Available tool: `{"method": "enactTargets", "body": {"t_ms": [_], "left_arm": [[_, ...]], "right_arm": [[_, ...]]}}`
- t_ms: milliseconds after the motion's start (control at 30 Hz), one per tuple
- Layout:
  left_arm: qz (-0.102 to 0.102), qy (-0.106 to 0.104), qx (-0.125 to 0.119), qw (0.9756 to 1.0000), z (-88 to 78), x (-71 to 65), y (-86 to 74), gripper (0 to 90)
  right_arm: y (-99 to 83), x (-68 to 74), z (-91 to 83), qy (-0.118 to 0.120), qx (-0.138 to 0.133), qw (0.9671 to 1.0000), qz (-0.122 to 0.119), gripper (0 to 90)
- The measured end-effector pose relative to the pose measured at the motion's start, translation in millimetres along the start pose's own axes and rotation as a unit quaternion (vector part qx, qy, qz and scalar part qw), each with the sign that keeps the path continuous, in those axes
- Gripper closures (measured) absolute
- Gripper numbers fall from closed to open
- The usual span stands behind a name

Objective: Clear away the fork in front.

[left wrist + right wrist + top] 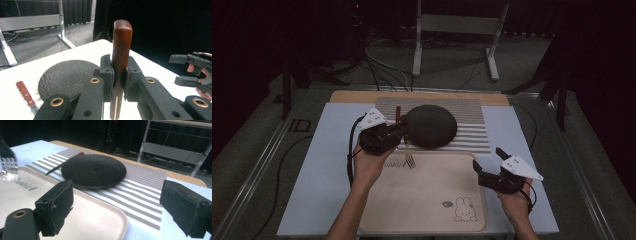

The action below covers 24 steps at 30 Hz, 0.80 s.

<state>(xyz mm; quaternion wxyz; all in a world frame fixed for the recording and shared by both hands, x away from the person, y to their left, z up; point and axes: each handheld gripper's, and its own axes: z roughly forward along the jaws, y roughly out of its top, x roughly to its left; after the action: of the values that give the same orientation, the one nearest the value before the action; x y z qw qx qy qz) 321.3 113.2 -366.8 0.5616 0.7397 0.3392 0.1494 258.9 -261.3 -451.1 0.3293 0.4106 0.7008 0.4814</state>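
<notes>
Table (319,165): pale blue-white top, carrying everything below; dark floor and a metal stand beyond.
Tray (432,200): beige, rounded corners, rabbit print at its near right corner, nearest the person; far edge overlapping the striped mat.
Striped mat (472,125): grey-and-white stripes, lying just past the tray.
Plate (431,126): dark, round, rough-textured, resting on the mat at its left-centre, near edge close to the tray's far rim.
Left gripper (399,131): raised by the plate's left rim, jaws clamped tight on a wooden handle.
Right gripper (488,162): low over the tray's right edge, jaws spread wide, nothing between the pads; well apart from the plate.
Fork (409,156): held by the left gripper; in the left gripper view its brown wooden handle (121,47) standing upright between the pads; from above, tines hanging down over the tray's far-left part, near the printed lettering.
Knife (26,96): red-brown handle and serrated blade, flat on the mat just left of the plate; long axis running roughly away from the person.
Key relation: fork's long axis near vertical, tines down, directly over the tray and just beside the plate's near-left rim; left hand the one carrying it and by far the nearer to plate and knife.
Likely next: lowering or laying the fork down, a judgement only; tilting the long axis flat needed first.
</notes>
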Motion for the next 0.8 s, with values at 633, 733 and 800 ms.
{"method": "enactTargets", "body": {"t_ms": [633, 733, 800], "left_arm": [[-0.038, -0.02, 0.037, 0.9984, -23.5, 23.0, -23.4, 80.3], [-0.044, -0.02, 0.04, 0.998, -27.6, 25.3, -27.3, 80.2], [-0.051, -0.023, 0.041, 0.9976, -31.2, 28.2, -29.4, 80.2]], "right_arm": [[-8.9, -13.7, -4.1, -0.017, 0.011, 0.9997, 0.012, 11.9], [-9.1, -13.4, -4.4, -0.019, 0.012, 0.9997, 0.011, 12.0], [-9.6, -13.4, -4.9, -0.019, 0.013, 0.9997, 0.013, 12.0]]}}
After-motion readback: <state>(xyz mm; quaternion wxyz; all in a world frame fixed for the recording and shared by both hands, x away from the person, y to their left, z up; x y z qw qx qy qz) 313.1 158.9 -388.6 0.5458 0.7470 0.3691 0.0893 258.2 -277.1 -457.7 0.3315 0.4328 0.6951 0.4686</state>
